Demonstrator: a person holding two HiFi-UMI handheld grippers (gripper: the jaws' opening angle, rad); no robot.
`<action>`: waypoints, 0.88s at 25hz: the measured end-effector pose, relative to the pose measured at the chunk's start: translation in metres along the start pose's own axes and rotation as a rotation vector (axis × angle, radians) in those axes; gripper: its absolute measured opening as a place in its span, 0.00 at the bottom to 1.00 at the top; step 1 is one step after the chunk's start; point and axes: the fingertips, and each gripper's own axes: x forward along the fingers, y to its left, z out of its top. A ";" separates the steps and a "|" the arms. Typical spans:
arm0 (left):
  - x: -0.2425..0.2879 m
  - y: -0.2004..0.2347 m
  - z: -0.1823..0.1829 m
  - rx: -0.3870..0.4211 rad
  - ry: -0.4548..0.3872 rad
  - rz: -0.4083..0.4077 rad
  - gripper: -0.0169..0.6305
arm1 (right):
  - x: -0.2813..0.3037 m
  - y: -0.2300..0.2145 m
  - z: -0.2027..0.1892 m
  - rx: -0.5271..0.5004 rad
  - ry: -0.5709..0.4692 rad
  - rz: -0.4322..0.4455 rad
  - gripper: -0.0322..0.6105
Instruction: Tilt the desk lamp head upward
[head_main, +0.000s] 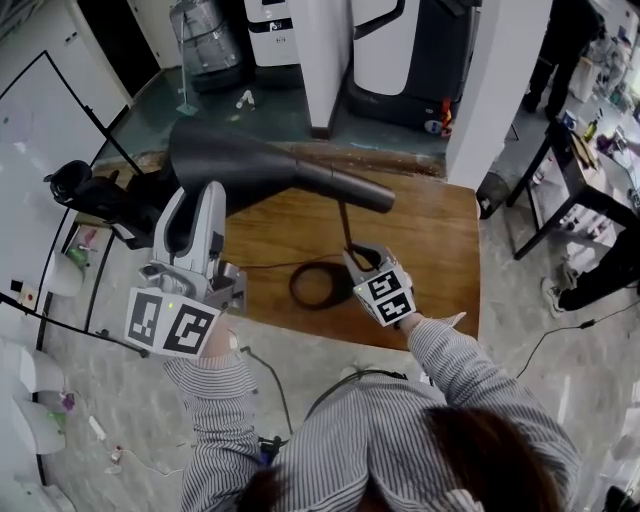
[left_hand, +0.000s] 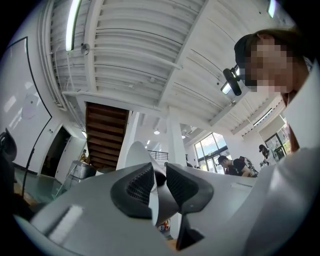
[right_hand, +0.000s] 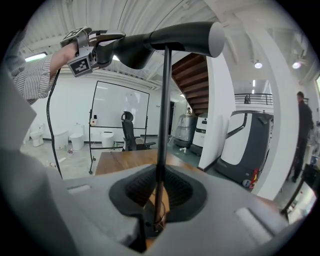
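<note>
A black desk lamp stands on a wooden table (head_main: 430, 240). Its cone head (head_main: 260, 165) lies roughly level above the thin stem (head_main: 345, 225) and the ring base (head_main: 320, 285). My left gripper (head_main: 195, 205) is at the head's wide mouth, shut on the rim of the shade; in the left gripper view the shade's pale inner wall (left_hand: 137, 152) runs between the pads of the gripper (left_hand: 159, 187). My right gripper (head_main: 355, 252) is shut on the stem low down. In the right gripper view the stem (right_hand: 162, 110) rises from the gripper (right_hand: 159, 192) to the head (right_hand: 170, 37), where the left gripper (right_hand: 102, 47) holds it.
A black office chair (head_main: 85, 190) stands left of the table. A white pillar (head_main: 490, 90) and a black and white machine (head_main: 410, 50) are behind it. A dark side table (head_main: 580, 180) with small items is at the right. A cable (head_main: 265, 265) crosses the tabletop.
</note>
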 end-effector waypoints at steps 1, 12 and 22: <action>0.003 -0.003 0.002 0.006 0.001 -0.010 0.14 | 0.000 0.000 0.000 0.001 0.001 -0.005 0.12; 0.026 -0.019 0.017 0.049 0.019 -0.073 0.11 | -0.002 0.003 0.004 -0.001 0.023 -0.032 0.12; 0.023 -0.020 0.019 0.129 0.001 -0.059 0.12 | -0.002 0.003 0.004 0.002 0.010 -0.030 0.12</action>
